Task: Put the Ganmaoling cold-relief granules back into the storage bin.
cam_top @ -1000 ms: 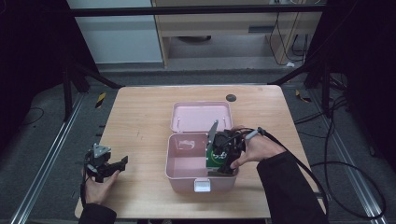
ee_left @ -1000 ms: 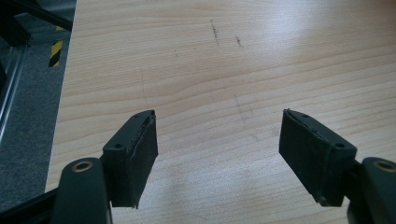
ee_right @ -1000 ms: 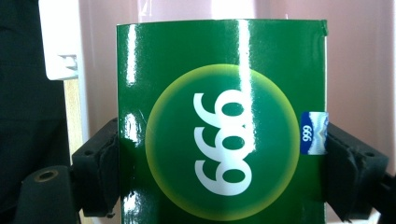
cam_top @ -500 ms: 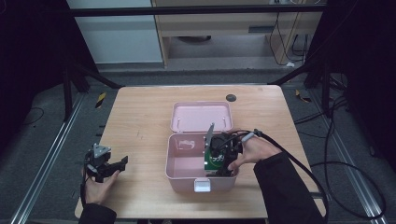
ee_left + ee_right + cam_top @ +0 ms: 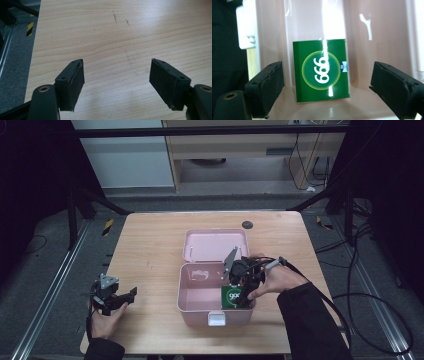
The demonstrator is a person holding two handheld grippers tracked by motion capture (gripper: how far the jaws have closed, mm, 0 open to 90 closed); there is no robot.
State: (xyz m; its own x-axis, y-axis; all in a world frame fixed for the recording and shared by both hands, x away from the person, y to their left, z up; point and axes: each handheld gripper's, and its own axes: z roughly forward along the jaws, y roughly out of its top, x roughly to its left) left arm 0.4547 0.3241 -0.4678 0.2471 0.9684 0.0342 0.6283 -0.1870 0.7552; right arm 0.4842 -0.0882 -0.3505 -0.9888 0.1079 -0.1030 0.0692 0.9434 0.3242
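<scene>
Light wooden table (image 5: 150,245), faint scuffs on top. Open pink box (image 5: 200,297) standing near front edge, lid back. Small dark disc (image 5: 247,224) near far edge.

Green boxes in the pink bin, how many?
1. A green rectangular box with a white "999" roundel stands in the pink plastic storage box, at its right end, between the open jaws of the right claw. Others could be hidden beneath that hand.

In the high view the right gripper (image 5: 243,281) and the hand behind it hide the green packet's (image 5: 234,298) 3 o'clock side, and its print is too small to read. The pink box (image 5: 200,296) wall at 6 o'clock conceals the packet's lower edge. In the right gripper view both jaws are cut off at 6 o'clock.
</scene>
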